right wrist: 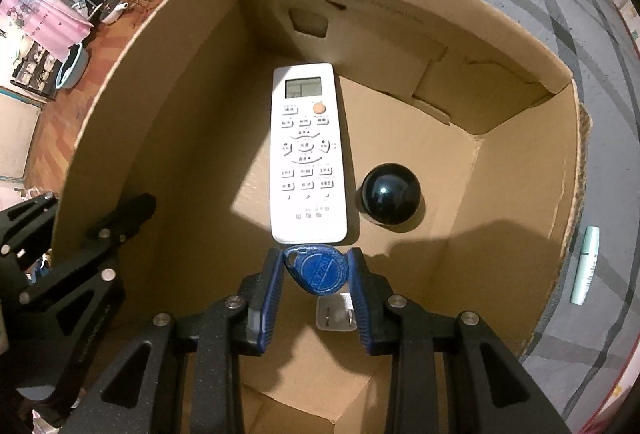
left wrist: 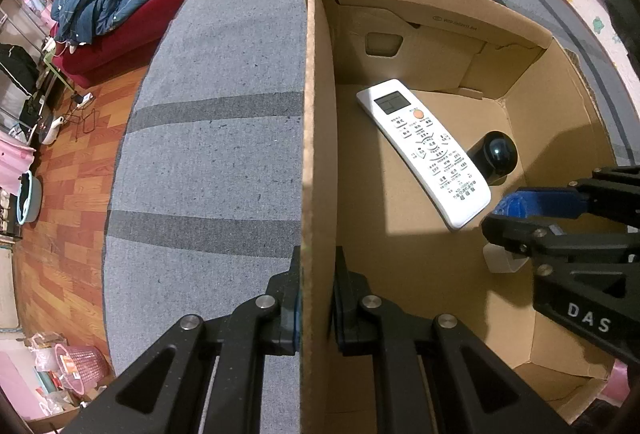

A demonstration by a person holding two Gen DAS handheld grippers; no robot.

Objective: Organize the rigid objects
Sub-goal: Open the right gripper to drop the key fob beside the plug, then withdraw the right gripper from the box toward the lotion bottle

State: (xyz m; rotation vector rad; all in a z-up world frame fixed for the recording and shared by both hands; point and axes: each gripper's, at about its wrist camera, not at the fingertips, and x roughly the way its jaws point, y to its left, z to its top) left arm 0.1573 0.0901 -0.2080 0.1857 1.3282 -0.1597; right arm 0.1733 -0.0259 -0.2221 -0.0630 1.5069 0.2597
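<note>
Between the right gripper's (right wrist: 316, 274) fingers sits a blue tag (right wrist: 318, 270), pinched tight, low inside the box (right wrist: 520, 218). Just ahead lie a remote (right wrist: 307, 154) and black ball (right wrist: 391, 193); a plug (right wrist: 335, 316) lies underneath. Left gripper (left wrist: 316, 298) clamps the box wall.

Inside the cardboard box (right wrist: 520, 162) the floor is free on the left and along the right wall. The white remote (right wrist: 308, 154) lies in the center of the frame, with the dark ball (right wrist: 390, 194) just beside it on the right. A white plug (right wrist: 335, 316) lies low in the frame. The left gripper (left wrist: 316, 298) pinches the left wall and blocks that edge.
</note>
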